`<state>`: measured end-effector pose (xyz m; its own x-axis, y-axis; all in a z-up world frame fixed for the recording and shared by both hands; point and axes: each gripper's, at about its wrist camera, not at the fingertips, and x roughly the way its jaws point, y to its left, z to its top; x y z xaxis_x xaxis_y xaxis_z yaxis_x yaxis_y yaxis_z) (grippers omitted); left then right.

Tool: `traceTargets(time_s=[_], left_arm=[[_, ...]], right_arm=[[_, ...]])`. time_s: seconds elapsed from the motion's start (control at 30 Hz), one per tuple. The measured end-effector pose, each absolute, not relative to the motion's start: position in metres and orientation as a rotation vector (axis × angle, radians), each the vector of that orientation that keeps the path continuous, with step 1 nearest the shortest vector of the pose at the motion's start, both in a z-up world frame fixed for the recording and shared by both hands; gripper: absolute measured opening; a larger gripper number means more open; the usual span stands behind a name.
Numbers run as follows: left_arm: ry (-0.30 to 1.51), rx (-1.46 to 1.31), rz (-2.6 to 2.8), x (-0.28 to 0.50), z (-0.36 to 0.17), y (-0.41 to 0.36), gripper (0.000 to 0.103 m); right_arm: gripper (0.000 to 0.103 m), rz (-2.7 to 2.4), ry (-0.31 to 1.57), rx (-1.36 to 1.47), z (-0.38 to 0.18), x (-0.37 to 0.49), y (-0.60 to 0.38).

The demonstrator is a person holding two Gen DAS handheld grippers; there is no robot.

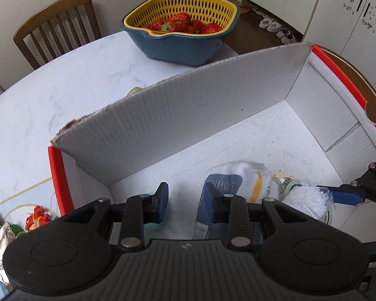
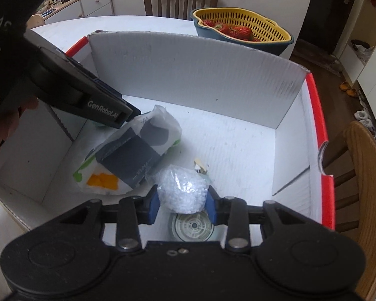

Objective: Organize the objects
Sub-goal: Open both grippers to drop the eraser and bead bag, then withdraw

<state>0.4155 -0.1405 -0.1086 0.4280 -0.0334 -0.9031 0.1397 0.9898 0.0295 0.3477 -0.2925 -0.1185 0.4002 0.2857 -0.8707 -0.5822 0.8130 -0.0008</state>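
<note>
So the clear plastic bag of white pellets [image 2: 181, 192] sits clamped between the right gripper's [image 2: 183, 204] blue pads, low inside the white corrugated box with red edges [image 2: 315, 105]. The left gripper [image 1: 185, 202] hangs beside it, jaws apart and gripping nothing, over a dark blue carton [image 2: 130, 159]. A yellow-and-blue colander of strawberries [image 1: 180, 25] stands behind on the marble table [image 1: 62, 80].

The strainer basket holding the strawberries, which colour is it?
Yellow, nested in a dark blue bowl; clearest in the left wrist view.
</note>
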Motion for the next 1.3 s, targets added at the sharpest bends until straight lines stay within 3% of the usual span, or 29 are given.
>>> traceTargets(time_s=[0.33,0.47,0.6,1.3], left_arm=[[1.112,0.073,-0.110,0.405,-0.102,-0.139,0.031],[1.075,0.059,-0.131,0.397,-0.092,-0.139,0.046],[1.035,0.057,-0.146,0.388,-0.080,-0.141,0.059],[0.893,0.023,-0.199,0.314,-0.031,-0.112,0.060]], right_arm=[[0.044,0.555,1.015,-0.276,-0.116,0.345,-0.297],[0.055,0.539,0.997,-0.259,-0.111,0.341,-0.299],[0.056,0.520,0.982,-0.229,-0.103,0.337,-0.306],[0.069,0.461,0.886,-0.077,-0.056,0.303,-0.314]])
